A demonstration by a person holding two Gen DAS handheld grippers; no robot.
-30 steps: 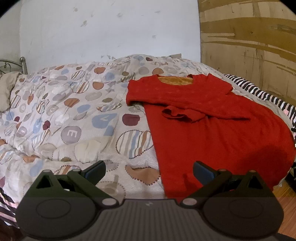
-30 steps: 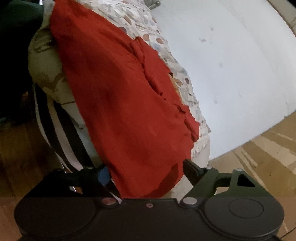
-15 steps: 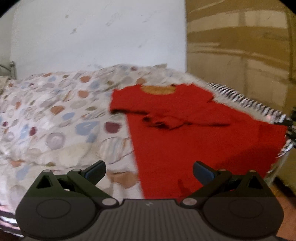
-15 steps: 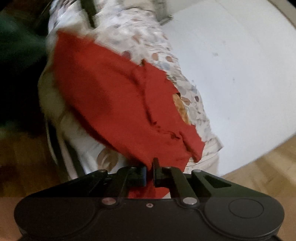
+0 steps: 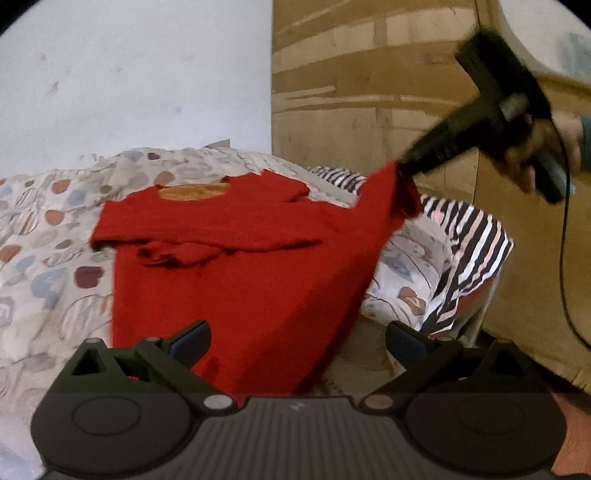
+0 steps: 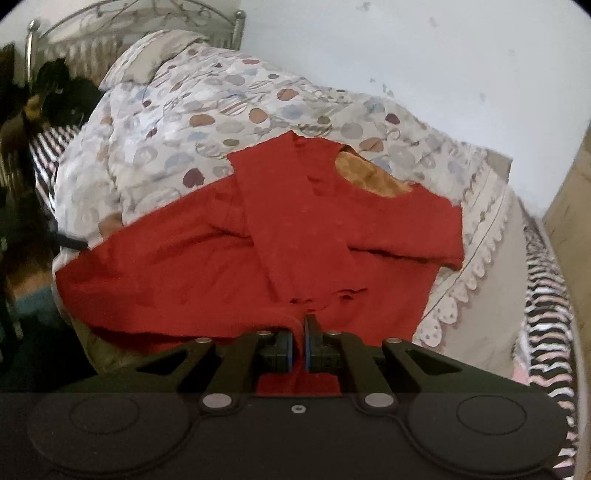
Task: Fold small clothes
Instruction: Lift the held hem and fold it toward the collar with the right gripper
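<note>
Seen from the left wrist, the red top (image 5: 236, 266) lies spread on the patterned quilt (image 5: 48, 236) of the bed, its neckline toward the white wall (image 5: 129, 74) and both sleeves folded across the chest. The left gripper (image 5: 297, 341) hangs released just above the near hem, its blue-padded fingers (image 5: 190, 341) wide apart with a stretch of the red cloth between them but not pinched. Off to the right, the right gripper (image 5: 400, 168) has one bottom corner of the top clamped and raised off the bed, so that edge of the fabric runs up in a taut slant; the person's hand (image 5: 535, 155) grips its handle, blurred, in front of the brown wooden panel (image 5: 369, 92). A black-and-white striped sheet (image 5: 465, 251) shows under the quilt at the bed's edge. From the right wrist, the right gripper (image 6: 299, 347) is clenched on a fold of the red top (image 6: 295, 240), the cloth squeezed between the two pads right at the tips. The garment fans out beyond it over the quilt (image 6: 221, 110), orange lining visible in the neck opening, with a metal headboard (image 6: 110, 14) at far left.
</note>
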